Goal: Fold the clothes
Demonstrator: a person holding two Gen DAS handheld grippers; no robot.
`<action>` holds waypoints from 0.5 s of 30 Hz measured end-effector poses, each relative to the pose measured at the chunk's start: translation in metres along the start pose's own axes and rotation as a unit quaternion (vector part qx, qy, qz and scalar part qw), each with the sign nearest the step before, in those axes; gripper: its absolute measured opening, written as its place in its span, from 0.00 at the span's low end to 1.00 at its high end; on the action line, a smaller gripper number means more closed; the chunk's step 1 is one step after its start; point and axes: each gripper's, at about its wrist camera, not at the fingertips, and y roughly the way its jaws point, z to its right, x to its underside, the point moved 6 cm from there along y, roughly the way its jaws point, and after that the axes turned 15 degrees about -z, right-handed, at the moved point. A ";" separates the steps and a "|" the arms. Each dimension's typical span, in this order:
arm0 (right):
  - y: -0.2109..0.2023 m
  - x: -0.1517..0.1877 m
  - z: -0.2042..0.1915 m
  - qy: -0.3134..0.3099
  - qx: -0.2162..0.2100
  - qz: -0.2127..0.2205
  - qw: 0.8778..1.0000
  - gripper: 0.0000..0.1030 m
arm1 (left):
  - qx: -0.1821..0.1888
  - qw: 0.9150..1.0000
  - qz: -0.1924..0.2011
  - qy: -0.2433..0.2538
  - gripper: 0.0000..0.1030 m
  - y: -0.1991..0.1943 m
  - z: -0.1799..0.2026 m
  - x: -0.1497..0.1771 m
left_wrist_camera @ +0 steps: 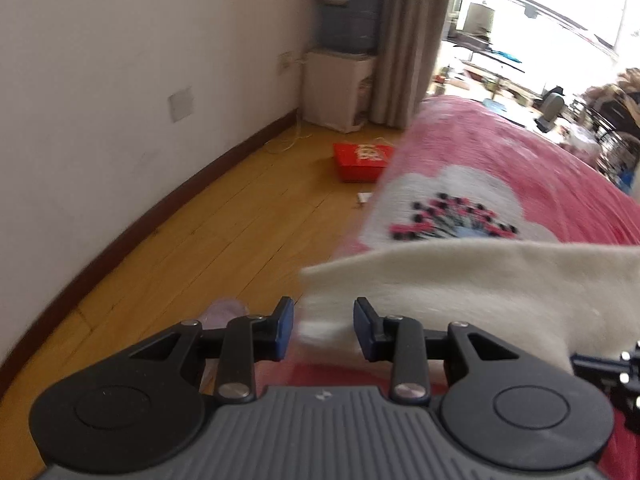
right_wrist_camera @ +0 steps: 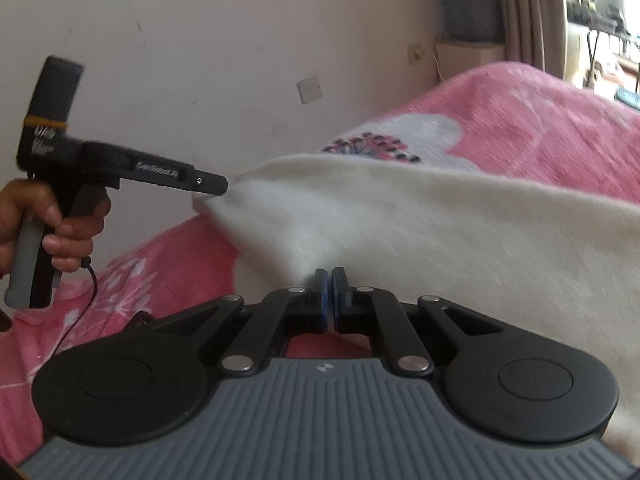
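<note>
One cream fleece garment (right_wrist_camera: 460, 240) lies spread over a pink floral blanket (right_wrist_camera: 540, 120) on the bed, lifted at its near edge. The right gripper (right_wrist_camera: 330, 296) has its blue-padded fingers (right_wrist_camera: 320, 300) pressed together on that edge, with cloth pinched in the slit between them. The left gripper (left_wrist_camera: 323, 328) has its jaws parted, with a corner of the cream fabric in the gap and its pads (left_wrist_camera: 285, 330) not pressing it; in the right wrist view the same tool's tip (right_wrist_camera: 212, 184) meets the garment's far corner (too blurred there to judge any grip). A hand (right_wrist_camera: 68, 224) wraps that tool's handle, from which a thin black cable (right_wrist_camera: 90, 292) hangs.

Beyond the bed, the left wrist view shows a wooden floor (left_wrist_camera: 200, 240), a red box (left_wrist_camera: 360, 160) lying on it, a white wall (left_wrist_camera: 120, 80) with dark skirting, a water dispenser (left_wrist_camera: 344, 52) with a blue bottle, and a beige curtain (left_wrist_camera: 412, 40) beside a bright window.
</note>
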 end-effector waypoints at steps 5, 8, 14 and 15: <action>0.008 -0.009 -0.026 -0.066 0.029 0.016 0.997 0.03 | 0.014 0.999 0.021 -0.043 0.33 -0.016 -0.014 -0.001; 0.014 -0.015 -0.042 -0.092 0.030 0.024 0.995 0.03 | 0.024 0.999 0.025 -0.037 0.34 -0.024 -0.011 -0.001; 0.030 -0.020 -0.084 -0.160 0.013 0.016 0.987 0.03 | 0.042 0.999 0.019 0.002 0.34 -0.025 0.004 0.003; 0.031 -0.020 -0.087 -0.165 0.012 0.017 0.986 0.03 | 0.042 0.999 0.019 0.008 0.34 -0.024 0.005 0.003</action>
